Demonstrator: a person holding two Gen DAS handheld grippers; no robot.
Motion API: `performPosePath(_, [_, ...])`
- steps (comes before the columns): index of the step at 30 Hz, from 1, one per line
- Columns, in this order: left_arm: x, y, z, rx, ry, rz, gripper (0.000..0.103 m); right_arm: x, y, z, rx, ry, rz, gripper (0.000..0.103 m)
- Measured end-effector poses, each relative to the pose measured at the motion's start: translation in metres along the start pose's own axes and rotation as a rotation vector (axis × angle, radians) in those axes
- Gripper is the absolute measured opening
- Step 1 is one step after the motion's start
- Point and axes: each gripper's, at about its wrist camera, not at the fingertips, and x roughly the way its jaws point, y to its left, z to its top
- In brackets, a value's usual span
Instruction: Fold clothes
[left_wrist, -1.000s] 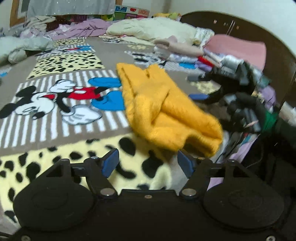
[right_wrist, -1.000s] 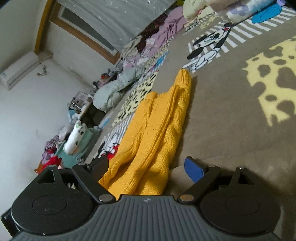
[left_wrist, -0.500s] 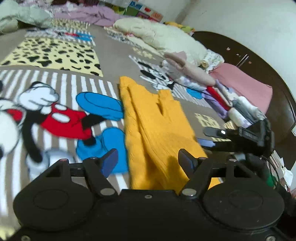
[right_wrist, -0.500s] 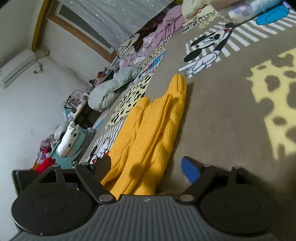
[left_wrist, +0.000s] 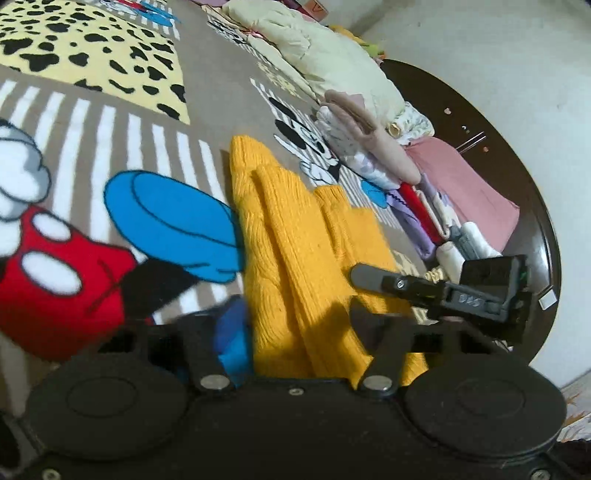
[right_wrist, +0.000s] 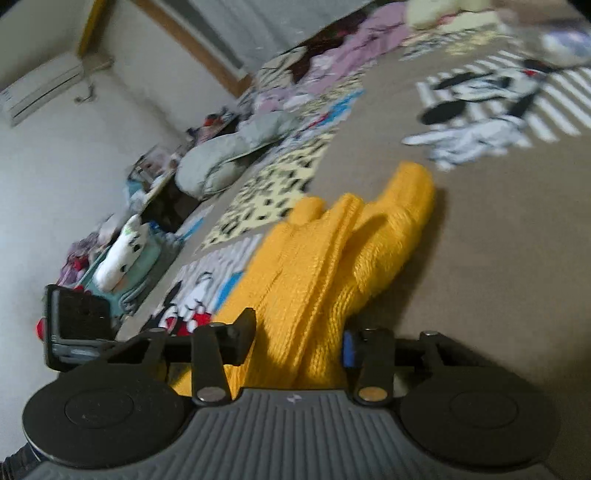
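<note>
Left wrist | left gripper (left_wrist: 295, 325) parted astride yellow sweater (left_wrist: 295, 240) | right gripper (right_wrist: 295, 336) likewise

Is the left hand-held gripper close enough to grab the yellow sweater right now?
Probably yes. The left hand-held gripper is open with the sweater lying right between its fingers, and nothing sits in the way. The right hand-held gripper straddles the same near end.

Left wrist view: low, close over the bed, facing along the yellow knit garment (left_wrist: 295, 258) toward the headboard (left_wrist: 517, 192). Right wrist view: equally low, at the same garment's (right_wrist: 325, 258) near end, facing toward the window wall. Shared: garment, cartoon blanket (left_wrist: 110, 147); each view catches the other tongs.
</note>
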Motion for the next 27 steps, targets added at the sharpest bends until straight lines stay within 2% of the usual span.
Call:
performPosePath(3, [-0.003,0.004,0.003,0.007,-0.015,-0.012,0.025,0.013,0.012,0.008,-0.039,-0.006,0.027,0.035])
performPosePath(6, [-0.014,0.004,0.011,0.046,-0.055,0.007,0.020,0.023,0.021,0.017,-0.071,-0.016,0.046,0.034])
performPosePath(12, [-0.035,0.011,0.032,0.079,-0.180,0.023,0.018,0.043,0.026,0.040,-0.079,-0.080,0.053,0.032])
performPosePath(15, [-0.045,0.009,0.043,0.112,-0.254,0.040,0.018,0.047,0.031,0.053,-0.102,-0.145,0.072,0.032])
performPosePath(18, [-0.053,0.011,0.055,0.129,-0.316,0.074,0.018,0.055,0.035,0.065,-0.127,-0.183,0.017,0.032])
performPosePath(20, [-0.046,0.013,0.063,0.131,-0.326,0.136,0.019,0.064,0.031,0.071,-0.118,-0.177,-0.046,0.040])
performPosePath(21, [-0.041,0.014,0.067,0.131,-0.330,0.169,0.021,0.069,0.026,0.072,-0.098,-0.154,-0.104,0.051])
performPosePath(22, [-0.038,0.019,0.069,0.117,-0.320,0.180,0.027,0.074,0.021,0.072,-0.079,-0.133,-0.159,0.061])
performPosePath(23, [-0.035,0.025,0.070,0.099,-0.306,0.183,0.033,0.077,0.016,0.071,-0.065,-0.120,-0.193,0.064])
performPosePath(24, [-0.033,0.028,0.071,0.077,-0.303,0.185,0.048,0.077,0.012,0.069,-0.053,-0.113,-0.207,0.066])
performPosePath(27, [-0.036,0.031,0.071,0.058,-0.310,0.203,0.050,0.069,0.011,0.070,-0.055,-0.133,-0.208,0.078])
